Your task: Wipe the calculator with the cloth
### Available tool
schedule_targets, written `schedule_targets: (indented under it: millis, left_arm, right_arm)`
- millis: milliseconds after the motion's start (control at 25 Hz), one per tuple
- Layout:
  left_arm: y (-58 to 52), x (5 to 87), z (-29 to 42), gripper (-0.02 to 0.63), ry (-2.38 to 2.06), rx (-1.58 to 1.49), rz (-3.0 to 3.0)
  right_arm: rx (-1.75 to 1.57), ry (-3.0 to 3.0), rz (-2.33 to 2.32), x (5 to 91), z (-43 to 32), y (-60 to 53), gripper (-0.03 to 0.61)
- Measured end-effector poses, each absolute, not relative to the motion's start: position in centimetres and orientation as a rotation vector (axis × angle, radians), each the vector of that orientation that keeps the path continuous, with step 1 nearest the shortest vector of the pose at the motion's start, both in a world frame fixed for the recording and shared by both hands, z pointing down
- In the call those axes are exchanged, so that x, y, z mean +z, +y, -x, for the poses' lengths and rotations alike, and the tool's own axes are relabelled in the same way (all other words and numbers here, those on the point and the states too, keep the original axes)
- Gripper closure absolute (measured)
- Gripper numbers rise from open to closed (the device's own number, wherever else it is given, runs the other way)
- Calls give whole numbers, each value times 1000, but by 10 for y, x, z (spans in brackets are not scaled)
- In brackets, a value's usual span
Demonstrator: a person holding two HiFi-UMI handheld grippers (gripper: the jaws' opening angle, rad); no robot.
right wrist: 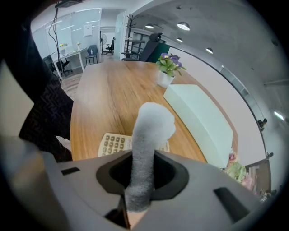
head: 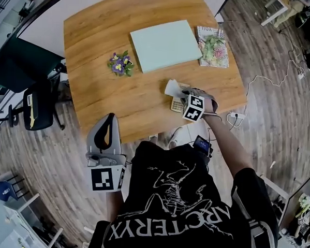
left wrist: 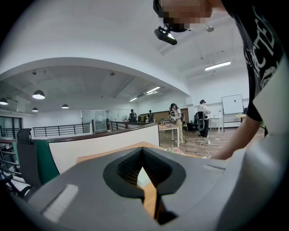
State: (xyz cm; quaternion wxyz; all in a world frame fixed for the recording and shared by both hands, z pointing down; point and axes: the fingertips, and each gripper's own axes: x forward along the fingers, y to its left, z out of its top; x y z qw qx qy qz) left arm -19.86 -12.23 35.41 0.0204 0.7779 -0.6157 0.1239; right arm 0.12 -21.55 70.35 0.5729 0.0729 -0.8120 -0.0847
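A cream calculator (head: 176, 105) lies near the front edge of the wooden table (head: 97, 35). My right gripper (head: 181, 94) hovers just over it, shut on a pale grey cloth (head: 172, 88) that sticks out past the jaws. In the right gripper view the cloth (right wrist: 151, 131) stands up between the jaws of the right gripper (right wrist: 143, 158), and the calculator's keys (right wrist: 113, 144) show behind it on the left. My left gripper (head: 111, 118) hangs off the table's front edge, jaws together and empty; in its own view the left gripper (left wrist: 142, 155) looks across the table.
A light green flat box (head: 164, 43) lies mid-table, a small pot of purple flowers (head: 120, 64) to its left and a floral-print item (head: 213, 46) to its right. A black chair (head: 36, 107) stands left of the table. A power strip (head: 236, 116) lies on the floor.
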Motion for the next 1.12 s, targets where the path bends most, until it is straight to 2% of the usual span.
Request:
schedule_targets:
  millis: [880, 1120]
  left_arm:
    - [-131, 356, 176, 611, -1797, 280, -2482]
    - [-131, 350, 174, 611, -1792, 276, -2508]
  right_arm:
    - [-120, -1967, 3, 706, 18, -95, 485]
    - [-51, -2115, -181, 649, 17, -113, 485]
